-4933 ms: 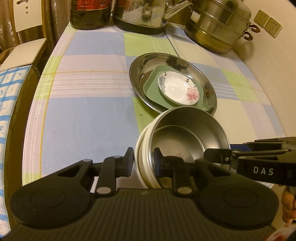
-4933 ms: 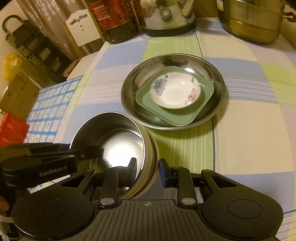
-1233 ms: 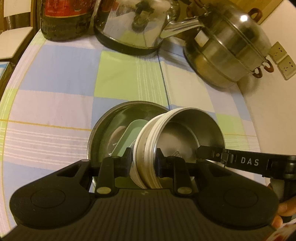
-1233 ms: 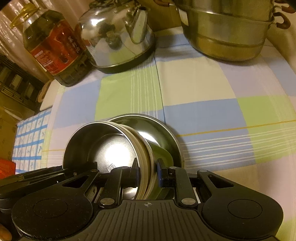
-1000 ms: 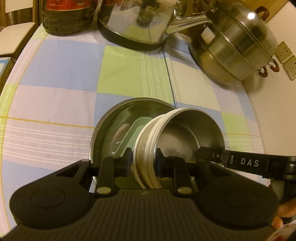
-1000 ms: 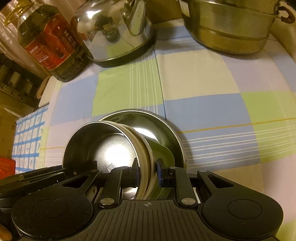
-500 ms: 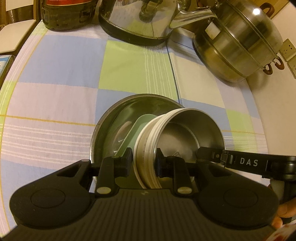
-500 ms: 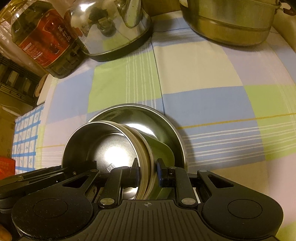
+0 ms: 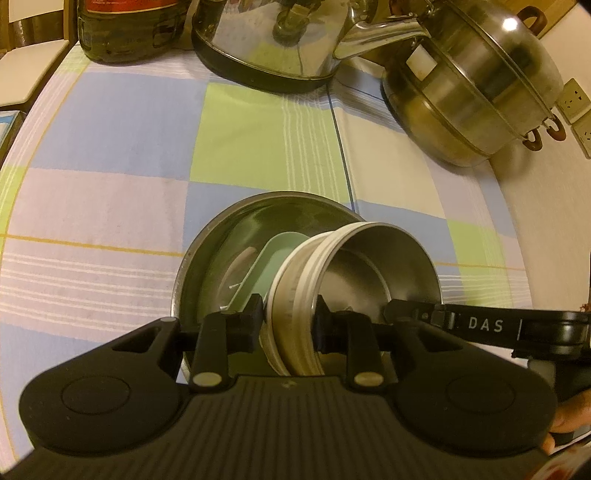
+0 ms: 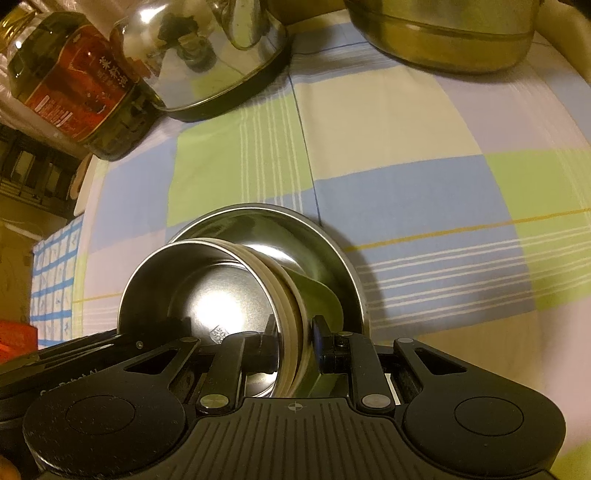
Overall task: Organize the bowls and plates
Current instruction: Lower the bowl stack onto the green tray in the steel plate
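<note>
A steel bowl (image 9: 369,266) with a cream outer wall is held tilted over a large steel plate (image 9: 236,229). My left gripper (image 9: 288,321) is shut on the bowl's left wall. My right gripper (image 10: 295,341) is shut on the opposite wall of the bowl (image 10: 207,295), one finger inside and one outside. In the large plate (image 10: 314,236) lies a green square plate (image 9: 273,258), mostly covered by the bowl. A small pale dish (image 9: 238,267) on the green plate shows only as an edge. The right gripper's finger (image 9: 480,325) reaches in from the right in the left wrist view.
At the back of the checked tablecloth (image 9: 110,140) stand a dark oil bottle (image 9: 122,26), a steel kettle (image 9: 273,37) and a steel steamer pot (image 9: 472,85). A wall with sockets (image 9: 576,99) runs close along the right. The table's left edge drops beside a chair.
Since the earliest frames both grippers have carried the bowl from the near table to over the large steel plate. In the last second it has barely shifted.
</note>
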A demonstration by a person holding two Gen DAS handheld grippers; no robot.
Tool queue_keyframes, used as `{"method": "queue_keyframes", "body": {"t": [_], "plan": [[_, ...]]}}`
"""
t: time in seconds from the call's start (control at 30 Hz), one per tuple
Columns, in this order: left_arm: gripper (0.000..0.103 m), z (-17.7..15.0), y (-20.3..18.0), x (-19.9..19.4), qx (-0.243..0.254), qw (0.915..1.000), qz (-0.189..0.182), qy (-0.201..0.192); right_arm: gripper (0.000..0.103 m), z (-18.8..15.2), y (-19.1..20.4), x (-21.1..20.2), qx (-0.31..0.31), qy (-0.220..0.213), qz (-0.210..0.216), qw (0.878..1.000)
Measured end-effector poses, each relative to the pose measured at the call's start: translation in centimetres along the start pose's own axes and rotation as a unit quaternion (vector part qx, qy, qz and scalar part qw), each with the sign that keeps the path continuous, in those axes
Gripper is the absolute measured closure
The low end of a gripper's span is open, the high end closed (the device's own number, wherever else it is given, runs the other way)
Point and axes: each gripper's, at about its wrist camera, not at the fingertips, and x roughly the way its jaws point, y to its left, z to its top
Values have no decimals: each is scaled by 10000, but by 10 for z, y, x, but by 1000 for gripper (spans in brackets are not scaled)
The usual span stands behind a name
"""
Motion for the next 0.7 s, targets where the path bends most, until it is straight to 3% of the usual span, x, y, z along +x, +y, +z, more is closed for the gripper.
{"method": "queue_keyframes", "body": {"t": [0.7], "plan": [[79,-3,0,-1,40,10000,61,-45,82,-6,-8,-4,26,-163,307,9994]]}}
